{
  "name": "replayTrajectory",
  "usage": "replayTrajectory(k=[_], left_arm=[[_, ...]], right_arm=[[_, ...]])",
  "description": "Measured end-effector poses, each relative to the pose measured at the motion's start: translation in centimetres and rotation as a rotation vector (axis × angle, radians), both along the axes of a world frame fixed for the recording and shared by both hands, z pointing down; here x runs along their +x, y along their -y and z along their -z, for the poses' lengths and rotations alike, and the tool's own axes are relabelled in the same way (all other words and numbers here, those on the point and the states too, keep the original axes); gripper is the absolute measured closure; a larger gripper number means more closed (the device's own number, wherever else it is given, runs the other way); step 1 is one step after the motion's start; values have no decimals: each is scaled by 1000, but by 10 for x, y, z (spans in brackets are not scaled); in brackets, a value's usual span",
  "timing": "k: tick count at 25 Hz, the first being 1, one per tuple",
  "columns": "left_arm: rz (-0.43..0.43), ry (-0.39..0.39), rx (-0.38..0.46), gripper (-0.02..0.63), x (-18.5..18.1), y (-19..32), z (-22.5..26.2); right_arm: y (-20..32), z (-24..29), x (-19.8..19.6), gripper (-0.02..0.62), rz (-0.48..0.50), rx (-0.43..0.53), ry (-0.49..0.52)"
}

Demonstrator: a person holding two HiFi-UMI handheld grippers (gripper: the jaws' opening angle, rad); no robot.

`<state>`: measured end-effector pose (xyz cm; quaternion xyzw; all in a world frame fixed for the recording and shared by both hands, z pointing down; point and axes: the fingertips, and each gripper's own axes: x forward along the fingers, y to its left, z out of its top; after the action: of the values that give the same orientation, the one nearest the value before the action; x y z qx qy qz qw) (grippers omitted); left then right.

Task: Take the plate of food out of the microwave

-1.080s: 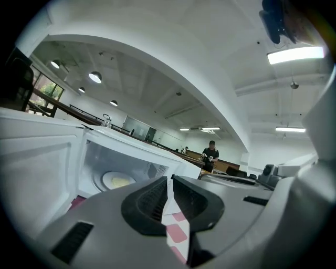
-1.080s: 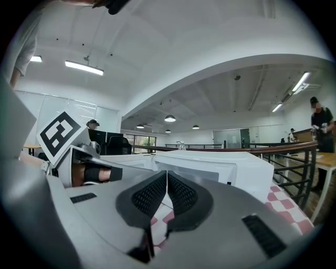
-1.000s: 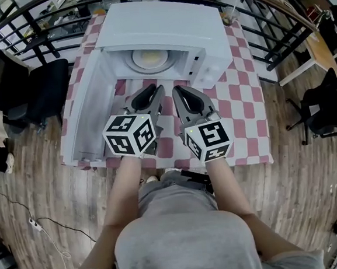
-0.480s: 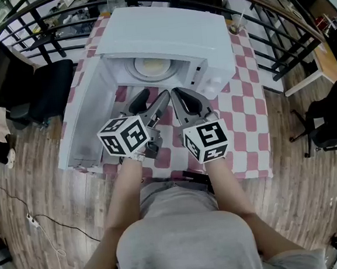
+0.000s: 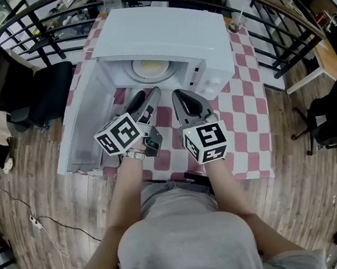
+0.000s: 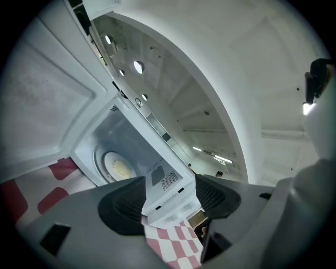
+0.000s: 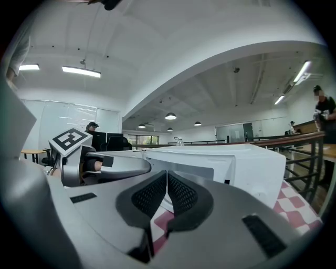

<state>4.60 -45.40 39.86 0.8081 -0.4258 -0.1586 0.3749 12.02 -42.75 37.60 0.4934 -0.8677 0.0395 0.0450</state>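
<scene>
White microwave [image 5: 160,38] is sitting toward the far edge of the tabletop [image 5: 246,118], w/ its door [image 5: 82,124] standing open on the left. Plate of food [image 5: 150,67] is lying flat inside, mid cavity, straight ahead of & beyond the left gripper [image 5: 146,96], which is hovering just outside the opening. Plate's round, so no long axis to line up; its near rim is facing the jaws. Left gripper is sitting nearer than the right gripper [image 5: 181,96], which is hanging beside it. Left jaws are opening wide, nothing btw them. In the left gripper view the plate is showing off to one side of the gap and the gripper is rolled over, so it's prob needing levelling & a small swing before going in. Right jaws are pressing together, empty.
</scene>
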Motion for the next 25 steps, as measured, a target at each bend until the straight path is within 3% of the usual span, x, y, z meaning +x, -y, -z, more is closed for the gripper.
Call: replayTrajectory(k=[7, 20, 25], left_arm=[[26, -149, -105, 307, -4, 17, -23], [113, -206, -202, 307, -2, 54, -61], [128, -280, -239, 308, 0, 67, -75]], right_arm=[[13, -14, 3, 568, -36, -20, 5], [40, -36, 3, 568, -41, -64, -10], [48, -43, 4, 568, -46, -79, -4]])
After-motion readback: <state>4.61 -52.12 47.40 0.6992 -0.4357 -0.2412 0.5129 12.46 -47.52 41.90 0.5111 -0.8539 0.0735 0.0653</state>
